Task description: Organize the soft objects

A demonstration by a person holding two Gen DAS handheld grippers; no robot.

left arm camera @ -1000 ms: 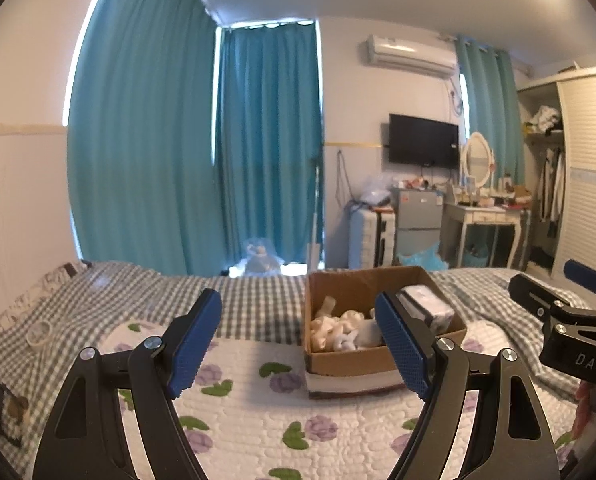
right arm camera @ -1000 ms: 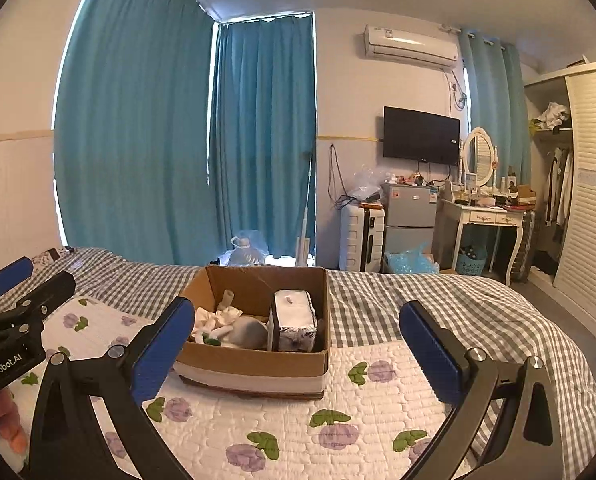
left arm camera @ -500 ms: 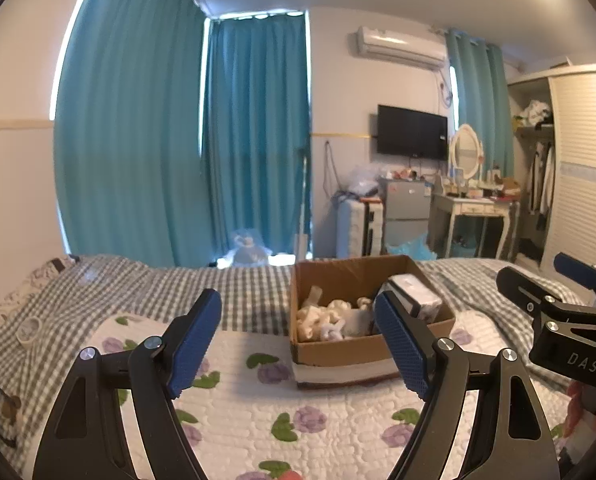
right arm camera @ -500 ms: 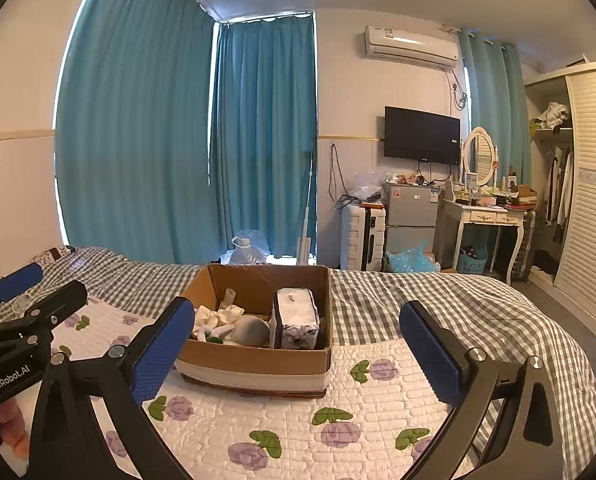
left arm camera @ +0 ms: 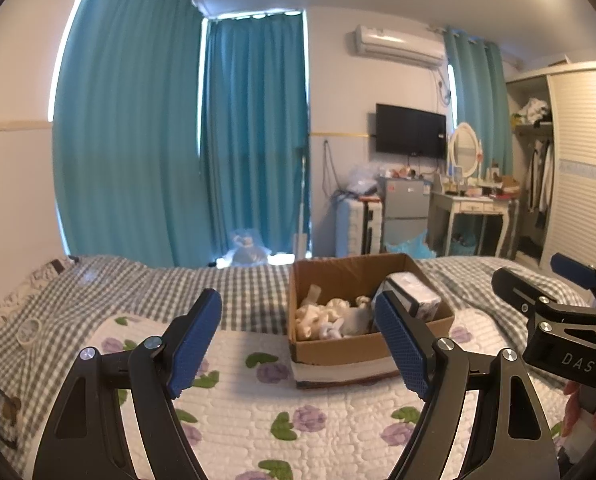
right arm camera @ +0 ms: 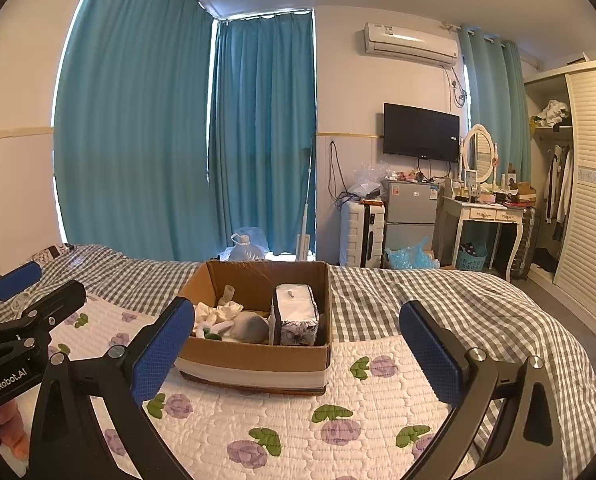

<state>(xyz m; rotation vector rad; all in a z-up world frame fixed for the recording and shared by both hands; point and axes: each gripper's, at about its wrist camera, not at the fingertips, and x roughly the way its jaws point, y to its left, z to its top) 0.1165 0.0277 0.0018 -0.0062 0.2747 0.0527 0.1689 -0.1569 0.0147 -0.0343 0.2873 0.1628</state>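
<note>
Judging by the look of it, you are dealing with light, limp goods: the heap of cream-white crumpled fabric pieces (right arm camera: pixel 217 316) in the open brown cardboard box (right arm camera: pixel 257 356) should sag and fold when lifted, so pinch a thick bunch near the middle of one piece, not a loose end. The grey rounded soft lump (right arm camera: pixel 249 326) beside them looks squashy; take it across its narrow width. The floral-printed soft tissue pack (right arm camera: pixel 295 314) stands upright against the box's right wall, its long axis running away from you toward the back wall; grip its two broad sides, gently, since it should crush.

The box sits on the white quilted bed cover with purple flowers (right arm camera: pixel 338 412), its long sides running left to right across your view.

Your left tongs (left arm camera: pixel 298 344) are spread wide and carry nothing. Your right tongs (right arm camera: pixel 298 354) are likewise wide apart and bare, hovering short of the box, not touching it.
</note>
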